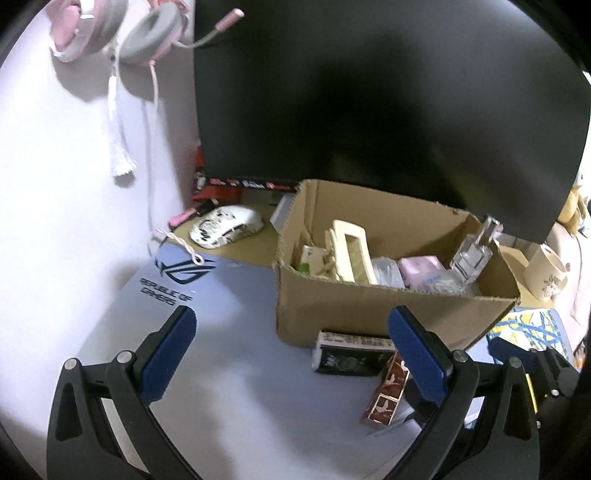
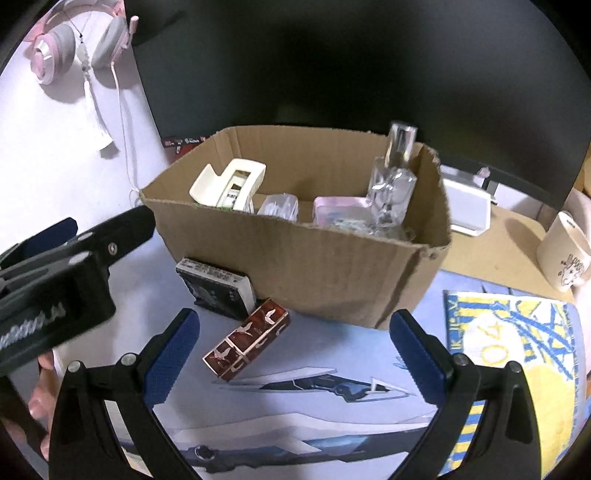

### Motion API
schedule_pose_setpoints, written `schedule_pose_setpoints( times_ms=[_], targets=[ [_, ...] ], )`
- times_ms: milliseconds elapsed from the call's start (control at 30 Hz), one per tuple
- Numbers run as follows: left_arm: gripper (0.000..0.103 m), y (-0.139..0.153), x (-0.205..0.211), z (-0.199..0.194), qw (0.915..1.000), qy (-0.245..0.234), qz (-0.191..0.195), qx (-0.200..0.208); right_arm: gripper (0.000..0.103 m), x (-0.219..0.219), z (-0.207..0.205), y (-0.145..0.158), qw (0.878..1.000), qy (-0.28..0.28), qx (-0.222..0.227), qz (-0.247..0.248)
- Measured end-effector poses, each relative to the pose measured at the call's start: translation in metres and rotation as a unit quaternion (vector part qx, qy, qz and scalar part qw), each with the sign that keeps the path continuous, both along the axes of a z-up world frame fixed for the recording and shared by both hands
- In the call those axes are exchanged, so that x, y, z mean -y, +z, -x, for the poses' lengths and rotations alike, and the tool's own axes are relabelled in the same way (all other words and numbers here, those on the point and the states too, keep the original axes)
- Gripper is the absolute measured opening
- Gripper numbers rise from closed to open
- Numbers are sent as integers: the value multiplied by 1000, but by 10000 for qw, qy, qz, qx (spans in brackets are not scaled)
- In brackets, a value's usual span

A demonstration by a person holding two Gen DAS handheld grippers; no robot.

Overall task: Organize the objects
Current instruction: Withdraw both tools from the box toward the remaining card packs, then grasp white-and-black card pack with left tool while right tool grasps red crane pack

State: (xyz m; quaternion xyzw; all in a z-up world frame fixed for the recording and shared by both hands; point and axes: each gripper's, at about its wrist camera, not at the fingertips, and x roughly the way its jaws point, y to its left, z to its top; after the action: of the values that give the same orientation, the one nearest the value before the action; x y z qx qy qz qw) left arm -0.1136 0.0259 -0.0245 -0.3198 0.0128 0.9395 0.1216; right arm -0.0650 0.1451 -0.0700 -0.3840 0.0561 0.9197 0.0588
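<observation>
A cardboard box (image 2: 314,266) stands on the desk mat and holds a cream clip (image 2: 229,181), a glass perfume bottle (image 2: 393,181), a pink case (image 2: 340,210) and clear packets. The box also shows in the left wrist view (image 1: 369,314). In front of it lie a dark red patterned box (image 2: 247,339) and a black and white packet (image 2: 216,286), both seen in the left wrist view too, the red box (image 1: 388,391) and the packet (image 1: 351,352). My right gripper (image 2: 293,354) is open above the red box. My left gripper (image 1: 291,350) is open and empty; its body shows at the left of the right wrist view (image 2: 55,288).
A dark monitor (image 1: 369,92) stands behind the box. A white mouse (image 1: 225,223) lies at the back left. A pink headset (image 1: 122,33) hangs on the wall. A cream mug (image 2: 565,254), a white tray (image 2: 467,210) and a yellow and blue cloth (image 2: 517,339) sit on the right.
</observation>
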Motion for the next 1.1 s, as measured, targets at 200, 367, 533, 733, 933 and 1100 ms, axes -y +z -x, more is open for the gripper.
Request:
schedule_pose_setpoints(
  times_ms=[200, 367, 533, 733, 933, 1100],
  targets=[
    [103, -16, -13, 7, 9992, -275, 260, 112, 103, 2, 14, -21, 9996, -179, 201, -20],
    [103, -29, -22, 12, 9984, -362, 380, 224, 103, 1, 20, -31, 9992, -231, 317, -72],
    [103, -37, -27, 16, 9977, -482, 326, 359, 103, 2, 20, -35, 9993, -183, 317, -19],
    [103, -45, -31, 18, 9968, -547, 299, 506, 103, 6, 21, -41, 9993, -157, 349, -4],
    [103, -52, -31, 20, 9961, -602, 257, 586, 103, 4, 24, -48, 9986, -183, 495, 78],
    [103, -56, -32, 22, 9957, -675, 44, 634, 103, 0, 24, -51, 9978, -210, 564, 266]
  ],
)
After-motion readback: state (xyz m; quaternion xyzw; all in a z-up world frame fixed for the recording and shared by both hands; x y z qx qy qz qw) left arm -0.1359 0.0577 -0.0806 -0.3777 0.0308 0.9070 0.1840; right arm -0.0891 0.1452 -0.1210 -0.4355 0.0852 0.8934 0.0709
